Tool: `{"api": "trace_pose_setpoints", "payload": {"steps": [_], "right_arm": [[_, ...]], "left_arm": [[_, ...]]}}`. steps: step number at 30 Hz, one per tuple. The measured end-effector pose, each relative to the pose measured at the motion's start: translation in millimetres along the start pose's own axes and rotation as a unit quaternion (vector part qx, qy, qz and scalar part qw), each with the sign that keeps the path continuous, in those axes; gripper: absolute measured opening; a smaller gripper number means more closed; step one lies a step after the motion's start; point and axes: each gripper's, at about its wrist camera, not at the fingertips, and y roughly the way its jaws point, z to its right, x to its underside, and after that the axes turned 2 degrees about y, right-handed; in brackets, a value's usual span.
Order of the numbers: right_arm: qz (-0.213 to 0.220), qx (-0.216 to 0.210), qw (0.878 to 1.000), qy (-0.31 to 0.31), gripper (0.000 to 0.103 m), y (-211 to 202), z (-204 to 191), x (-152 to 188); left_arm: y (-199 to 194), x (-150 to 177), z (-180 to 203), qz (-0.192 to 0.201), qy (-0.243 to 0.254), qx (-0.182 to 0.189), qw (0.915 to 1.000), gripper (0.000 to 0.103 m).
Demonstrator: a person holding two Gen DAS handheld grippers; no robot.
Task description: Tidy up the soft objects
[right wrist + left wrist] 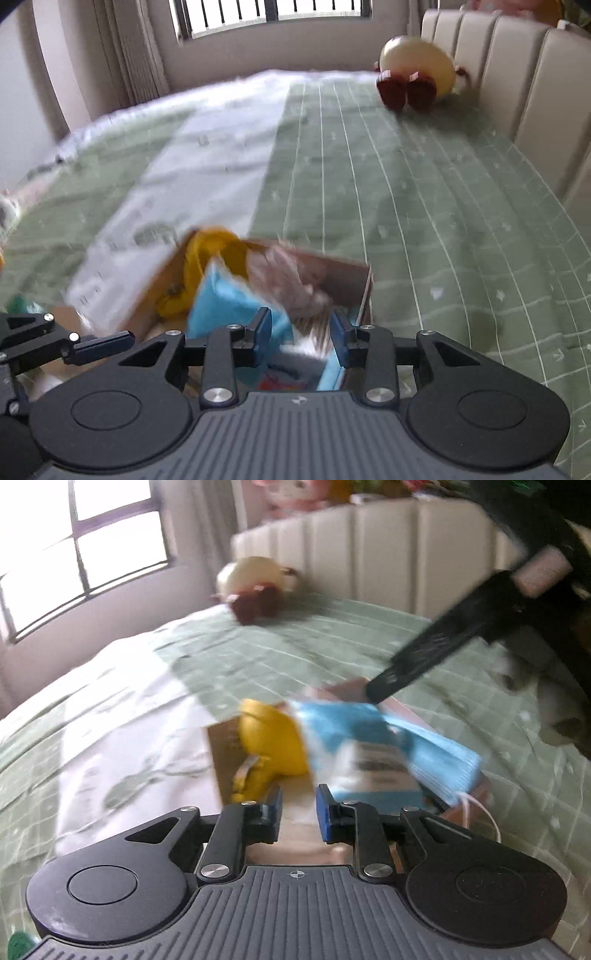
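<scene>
Both tongs over the cardboard box (221, 760): left tongs (297, 814) pressed together, right tongs' (300, 334) grip unclear

Green checked bedspread (424, 192) with a white patterned sheet (207, 155) laid over part of it, cream padded headboard (388, 554) behind, barred window (273, 14) with pale curtains (122, 55) at the side.
</scene>
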Motion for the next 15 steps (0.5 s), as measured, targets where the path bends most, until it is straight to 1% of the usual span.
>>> {"api": "trace_pose_setpoints", "payload": {"steps": [1, 2, 3, 4, 5, 6, 7, 8, 9, 10, 11, 12, 13, 14, 15], "right_arm": [[0.014, -0.015, 1.0, 0.004, 0.035, -5.6, -0.2, -3.1], [0.023, -0.027, 0.999, 0.006, 0.035, -8.5, -1.2, -6.4], [0.029, -0.036, 0.999, 0.006, 0.035, -9.0, -4.5, -10.4], [0.029, -0.042, 0.999, 0.003, 0.035, -6.9, -9.3, -14.3], [0.027, -0.048, 0.999, 0.001, 0.035, -3.2, -14.5, -17.3], [0.018, -0.055, 0.998, -0.003, 0.035, 2.7, -19.7, -19.7], [0.005, -0.063, 0.998, -0.008, 0.035, 9.1, -23.6, -20.5], [-0.01, -0.069, 0.997, -0.015, 0.035, 16.8, -26.9, -20.0], [-0.023, -0.068, 0.997, -0.019, 0.034, 23.9, -28.4, -18.3], [-0.035, -0.059, 0.997, -0.022, 0.034, 30.0, -27.6, -15.5], [-0.045, -0.049, 0.998, -0.023, 0.034, 34.5, -24.1, -11.2], [-0.047, -0.045, 0.998, -0.02, 0.034, 35.1, -19.2, -7.4], [-0.046, -0.042, 0.998, -0.014, 0.035, 34.4, -14.0, -3.3], [-0.047, -0.035, 0.998, -0.007, 0.035, 35.5, -8.4, -0.4], [-0.052, -0.022, 0.998, 0.0, 0.035, 37.5, -3.2, 2.7]], "left_arm": [[-5.4, -1.5, -4.4, 0.01, -0.019, 0.013, 0.9997, 0.025], [-9.9, -3.3, -6.1, 0.02, -0.039, 0.04, 0.9982, 0.025], [-12.6, -5.9, -4.1, 0.029, -0.055, 0.08, 0.9949, 0.025], [-12.8, -8.3, 1.5, 0.035, -0.056, 0.112, 0.9915, 0.025], [-10.8, -10.6, 10.2, 0.038, -0.043, 0.14, 0.9885, 0.026], [-6.4, -12.4, 21.8, 0.034, -0.019, 0.159, 0.9865, 0.03], [0.7, -12.6, 35.1, 0.027, 0.007, 0.169, 0.9852, 0.031], [8.2, -11.3, 44.5, 0.017, 0.03, 0.173, 0.9844, 0.031], [16.6, -8.8, 50.5, 0.001, 0.044, 0.169, 0.9847, 0.031], [23.9, -5.4, 52.0, -0.016, 0.046, 0.163, 0.9855, 0.031], [25.7, -2.9, 46.9, -0.017, 0.033, 0.168, 0.9851, 0.03], [26.1, -1.3, 38.8, -0.02, 0.017, 0.172, 0.9847, 0.023], [25.4, -0.4, 30.4, -0.022, 0.003, 0.166, 0.9858, 0.019], [24.1, 1.0, 22.4, -0.021, -0.004, 0.15, 0.9884, 0.018], [23.7, 0.8, 15.6, -0.02, -0.006, 0.122, 0.9923, 0.019]]}}
